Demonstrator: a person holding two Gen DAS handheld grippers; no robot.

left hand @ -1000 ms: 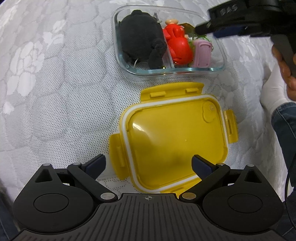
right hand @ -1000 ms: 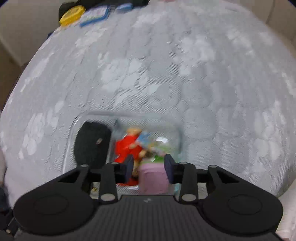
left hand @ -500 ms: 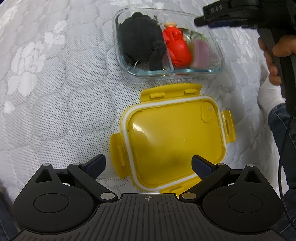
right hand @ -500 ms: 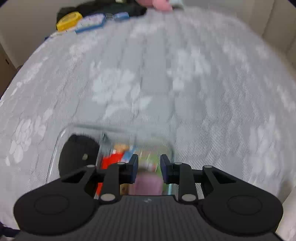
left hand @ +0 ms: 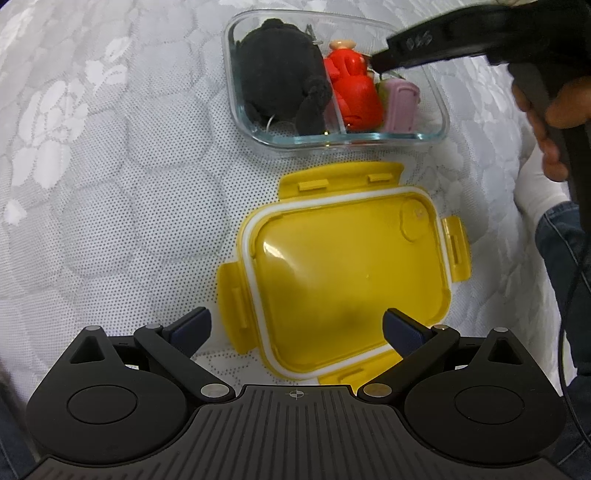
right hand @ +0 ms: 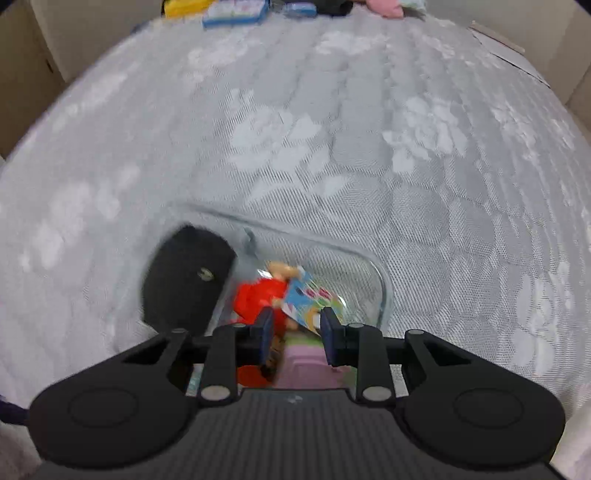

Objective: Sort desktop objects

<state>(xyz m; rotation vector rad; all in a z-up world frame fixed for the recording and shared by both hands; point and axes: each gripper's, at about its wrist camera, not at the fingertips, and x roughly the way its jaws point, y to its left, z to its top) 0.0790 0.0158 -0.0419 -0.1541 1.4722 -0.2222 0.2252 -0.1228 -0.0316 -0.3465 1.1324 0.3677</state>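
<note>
Looking down from both wrists, we find the clear rectangular glass container with a divider (left hand: 337, 75) on the white quilted floral fabric (left hand: 110, 166). One compartment holds the black plush toy (left hand: 279, 77); the other holds the red plastic figure (left hand: 354, 92), the pink plastic suitcase-shaped toy (left hand: 400, 105) and a colourful printed card (right hand: 312, 299).

Our right gripper (right hand: 297, 334) hovers above that second compartment, its jaws partly spread with nothing pinched between them. Our left gripper (left hand: 295, 328) hangs over the yellow plastic snap-lock lid (left hand: 347, 269), jaws spread wide and holding nothing. That lid lies on the fabric just beside the container.

We judge the sorting well along, since the small things near us already sit inside. Fitting the lid would plausibly remain. A few items (right hand: 236, 9) lie at the far edge, too distant to identify.
</note>
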